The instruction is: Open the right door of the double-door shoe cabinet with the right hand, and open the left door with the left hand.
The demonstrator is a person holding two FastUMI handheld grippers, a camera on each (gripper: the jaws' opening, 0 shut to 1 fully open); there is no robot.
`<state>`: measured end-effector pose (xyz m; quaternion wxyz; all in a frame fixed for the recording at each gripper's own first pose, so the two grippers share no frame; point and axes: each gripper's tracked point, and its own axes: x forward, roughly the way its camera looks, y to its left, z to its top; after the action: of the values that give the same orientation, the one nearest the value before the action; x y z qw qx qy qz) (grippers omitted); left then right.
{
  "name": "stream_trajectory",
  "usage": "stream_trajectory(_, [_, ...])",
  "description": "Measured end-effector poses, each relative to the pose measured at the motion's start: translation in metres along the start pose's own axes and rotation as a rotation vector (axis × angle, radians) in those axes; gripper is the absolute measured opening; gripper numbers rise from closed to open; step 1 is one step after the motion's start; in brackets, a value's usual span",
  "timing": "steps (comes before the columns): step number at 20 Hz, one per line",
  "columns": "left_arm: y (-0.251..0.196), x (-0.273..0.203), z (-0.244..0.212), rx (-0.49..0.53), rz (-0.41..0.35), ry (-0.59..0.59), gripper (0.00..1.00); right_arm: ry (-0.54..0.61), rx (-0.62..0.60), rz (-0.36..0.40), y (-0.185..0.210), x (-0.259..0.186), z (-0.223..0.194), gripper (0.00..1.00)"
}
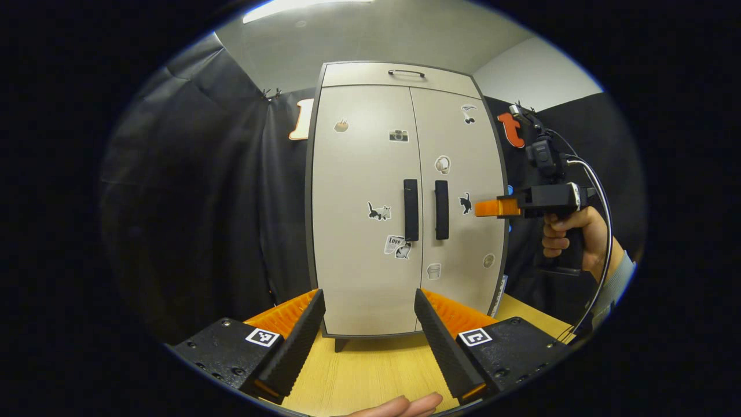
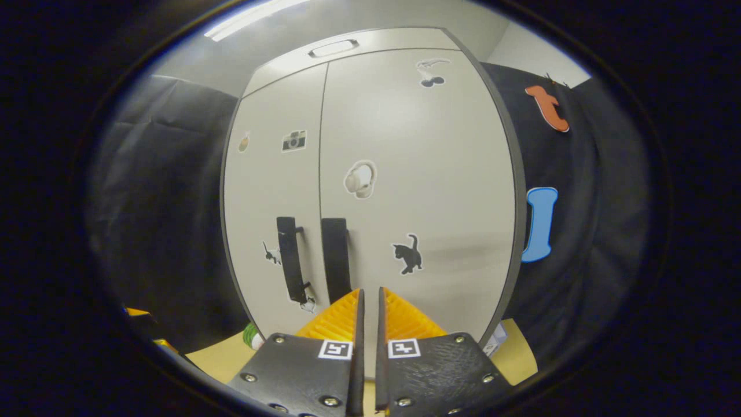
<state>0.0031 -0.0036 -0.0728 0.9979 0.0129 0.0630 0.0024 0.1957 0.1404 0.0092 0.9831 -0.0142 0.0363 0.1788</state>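
Double-door shoe cabinet stands upright on the wooden counter, both doors flush closed. Left door and right door meet at a centre seam; left handle and right handle are vertical black bars just beside that seam. Top panel carries a small black pull. Stickers all over the doors: cat, camera, headphones, black cat.

Left tool low in front of the cabinet, fingers wide apart, gripping nothing, well short of the doors. A fingertip of the person shows at the bottom edge.

Right tool held in a hand at handle height, tips over the right door beside the black cat sticker, apart from the right handle. In the right gripper view its fingers are nearly together with a thin slit between, nothing in them, pointing just right of the right handle.

Black cloth wall behind and to both sides. Nothing blocks either handle.
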Motion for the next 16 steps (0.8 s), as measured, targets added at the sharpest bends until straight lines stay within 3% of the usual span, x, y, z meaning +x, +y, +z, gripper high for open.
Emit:
stream_trajectory(1, [0.002,-0.001,0.0,0.0,0.001,-0.004,0.96,-0.014,-0.008,0.007,0.006,0.003,0.002,0.13])
stream_trajectory(4, [0.008,-0.004,0.0,-0.007,-0.001,-0.014,0.96,-0.032,-0.052,0.008,0.025,0.017,0.001,0.96])
stream_trajectory(5, [0.01,-0.004,-0.001,-0.011,0.001,-0.015,0.96,-0.026,-0.063,-0.02,0.026,0.02,-0.001,0.98])
stream_trajectory(12, [0.029,0.002,-0.013,-0.01,0.016,0.003,0.96,-0.005,0.012,-0.12,0.034,0.066,-0.01,0.97])
stream_trajectory(13, [0.03,0.003,-0.015,-0.009,0.015,0.005,0.96,-0.008,0.022,-0.129,0.033,0.071,-0.009,0.91])
stream_trajectory(15, [0.031,0.005,-0.019,-0.011,0.007,0.012,0.97,-0.007,0.045,-0.128,0.036,0.081,-0.009,0.63])
stream_trajectory(16, [0.033,0.006,-0.022,-0.013,0.006,0.018,0.96,-0.011,0.052,-0.122,0.04,0.086,-0.01,0.4])
